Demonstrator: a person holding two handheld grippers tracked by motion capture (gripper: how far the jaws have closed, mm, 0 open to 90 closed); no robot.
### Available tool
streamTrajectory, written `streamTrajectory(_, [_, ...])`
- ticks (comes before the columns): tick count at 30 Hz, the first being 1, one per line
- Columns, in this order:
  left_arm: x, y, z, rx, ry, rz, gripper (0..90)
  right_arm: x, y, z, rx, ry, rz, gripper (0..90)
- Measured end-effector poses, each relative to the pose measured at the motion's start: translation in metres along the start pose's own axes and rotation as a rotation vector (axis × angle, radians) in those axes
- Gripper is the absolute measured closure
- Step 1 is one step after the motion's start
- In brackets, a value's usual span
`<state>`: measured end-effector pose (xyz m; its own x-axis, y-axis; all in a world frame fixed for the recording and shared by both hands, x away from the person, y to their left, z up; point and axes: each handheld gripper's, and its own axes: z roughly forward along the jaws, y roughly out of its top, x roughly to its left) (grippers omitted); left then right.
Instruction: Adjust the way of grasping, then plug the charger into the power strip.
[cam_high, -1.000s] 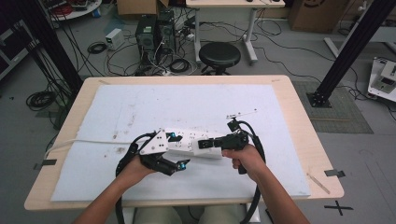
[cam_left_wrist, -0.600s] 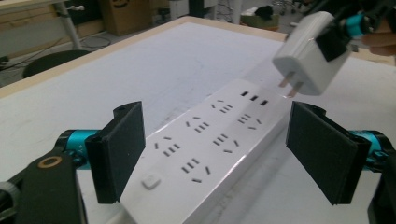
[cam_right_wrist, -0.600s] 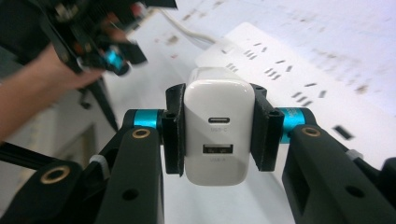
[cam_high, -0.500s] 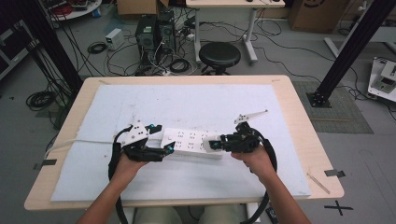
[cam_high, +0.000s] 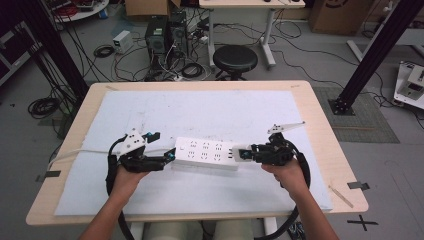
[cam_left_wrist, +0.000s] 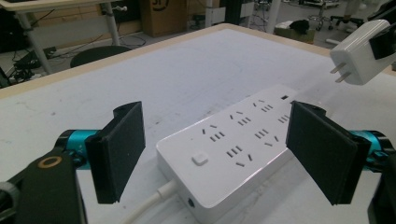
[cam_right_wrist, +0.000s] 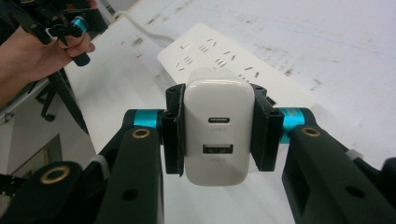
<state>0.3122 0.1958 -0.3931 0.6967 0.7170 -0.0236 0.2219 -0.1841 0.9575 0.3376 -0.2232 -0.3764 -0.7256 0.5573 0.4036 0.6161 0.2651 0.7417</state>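
A white power strip (cam_high: 207, 153) lies flat on the white mat, sockets up, and the left gripper view has its switch end (cam_left_wrist: 233, 144) close in front. My left gripper (cam_high: 167, 156) is at the strip's left end, open. Its pads (cam_left_wrist: 116, 149) stand wide on either side of that end without touching it. My right gripper (cam_high: 250, 152) is at the strip's right end, shut on a white USB charger (cam_right_wrist: 215, 130) with its ports facing the camera. The charger's prongs (cam_left_wrist: 341, 74) point toward the strip, held just above the mat.
The strip's white cord (cam_high: 75, 152) runs off to the left over the mat (cam_high: 200, 110). A thin stick (cam_high: 341, 196) lies near the table's front right corner. Behind the table's far edge stand a stool (cam_high: 235, 59) and tangled cables.
Both hands have drawn apart along the strip: the left gripper went left to the strip's end, the right gripper went right with the charger. The strip stayed put.
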Motion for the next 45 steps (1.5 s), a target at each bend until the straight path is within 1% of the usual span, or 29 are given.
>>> streamTrajectory(1, [0.000,0.000,0.000,0.000,0.000,0.000,19.8,-0.001,-0.001,-0.002,-0.002,-0.002,0.009,63.5])
streamTrajectory(2, [0.004,-0.001,-0.004,-0.006,0.011,-0.007,19.8,-0.001,-0.001,-0.002,-0.002,-0.002,0.009,63.5])
streamTrajectory(3, [0.005,-0.001,-0.006,-0.009,0.009,-0.007,19.8,-0.003,-0.003,-0.007,-0.012,-0.010,0.017,63.5])
streamTrajectory(4, [0.005,-0.001,-0.008,-0.015,0.007,-0.008,19.8,-0.004,-0.004,-0.009,-0.009,-0.012,0.021,63.5])
streamTrajectory(5, [0.005,-0.001,-0.008,-0.015,0.007,-0.008,19.8,-0.004,-0.004,-0.009,-0.009,-0.012,0.021,63.5])
streamTrajectory(6, [0.004,-0.001,-0.011,-0.019,0.009,0.001,19.8,-0.005,-0.005,-0.014,-0.012,-0.023,0.017,63.4])
streamTrajectory(8, [0.003,-0.001,-0.012,-0.017,0.011,-0.002,19.8,-0.007,-0.005,-0.016,-0.019,-0.028,0.011,63.5])
streamTrajectory(9, [0.004,-0.001,-0.013,-0.016,0.012,0.003,19.8,-0.007,-0.005,-0.018,-0.018,-0.033,0.019,63.5])
streamTrajectory(10, [0.003,-0.002,-0.014,-0.019,0.013,-0.002,19.8,-0.008,-0.006,-0.020,-0.023,-0.034,0.018,63.5])
streamTrajectory(12, [0.003,-0.002,-0.015,-0.018,0.014,-0.001,19.8,-0.008,-0.007,-0.022,-0.032,-0.039,0.007,63.5])
streamTrajectory(16, [0.005,-0.003,-0.016,-0.015,0.016,-0.001,19.8,-0.009,-0.006,-0.025,-0.021,-0.053,-0.003,63.5])
streamTrajectory(17, [0.006,-0.004,-0.016,-0.014,0.017,-0.006,19.8,-0.009,-0.006,-0.025,-0.019,-0.056,-0.005,63.5])
streamTrajectory(19, [0.007,-0.005,-0.017,-0.021,0.020,-0.013,19.8,-0.009,-0.004,-0.025,-0.013,-0.057,-0.024,63.5])
streamTrajectory(21, [0.008,-0.005,-0.017,-0.018,0.022,-0.014,19.9,-0.009,-0.003,-0.026,-0.002,-0.061,-0.026,63.5])
streamTrajectory(22, [0.008,-0.006,-0.017,-0.017,0.023,-0.013,19.8,-0.009,0.000,-0.027,0.013,-0.071,-0.046,63.5])
streamTrajectory(25, [0.009,-0.006,-0.018,-0.016,0.028,-0.014,19.8,-0.007,0.003,-0.028,0.041,-0.102,-0.082,63.5])
streamTrajectory(26, [0.009,-0.006,-0.018,-0.016,0.028,-0.014,19.8,-0.007,0.003,-0.028,0.041,-0.102,-0.082,63.5])
streamTrajectory(27, [0.009,-0.008,-0.017,-0.015,0.030,-0.021,19.8,-0.006,0.006,-0.029,0.071,-0.126,-0.117,63.5])
streamTrajectory(31, [0.009,-0.009,-0.016,-0.014,0.029,-0.025,19.8,-0.006,0.008,-0.032,0.081,-0.140,-0.132,63.5])
streamTrajectory(32, [0.008,-0.010,-0.016,-0.013,0.028,-0.027,19.8,-0.005,0.010,-0.033,0.093,-0.157,-0.152,63.4])
streamTrajectory(33, [0.008,-0.010,-0.016,-0.013,0.028,-0.027,19.8,-0.005,0.010,-0.033,0.093,-0.157,-0.152,63.4])
streamTrajectory(34, [0.008,-0.011,-0.016,-0.011,0.028,-0.024,19.8,-0.004,0.012,-0.033,0.108,-0.176,-0.174,63.5])
streamTrajectory(35, [0.008,-0.011,-0.016,-0.011,0.029,-0.027,19.8,-0.004,0.012,-0.033,0.108,-0.176,-0.174,63.5])
streamTrajectory(37, [0.009,-0.011,-0.016,-0.013,0.031,-0.030,19.8,-0.002,0.015,-0.033,0.130,-0.195,-0.205,63.5])
streamTrajectory(38, [0.009,-0.011,-0.016,-0.013,0.031,-0.030,19.8,-0.002,0.015,-0.033,0.130,-0.195,-0.205,63.5])
streamTrajectory(39, [0.010,-0.011,-0.018,-0.016,0.033,-0.032,19.8,-0.001,0.019,-0.031,0.169,-0.229,-0.245,63.4])
streamTrajectory(42, [0.010,-0.012,-0.018,-0.017,0.035,-0.035,19.8,0.000,0.022,-0.029,0.193,-0.248,-0.266,63.5])
streamTrajectory(45, [0.011,-0.014,-0.020,-0.020,0.040,-0.040,19.8,0.002,0.025,-0.026,0.218,-0.275,-0.299,63.5])
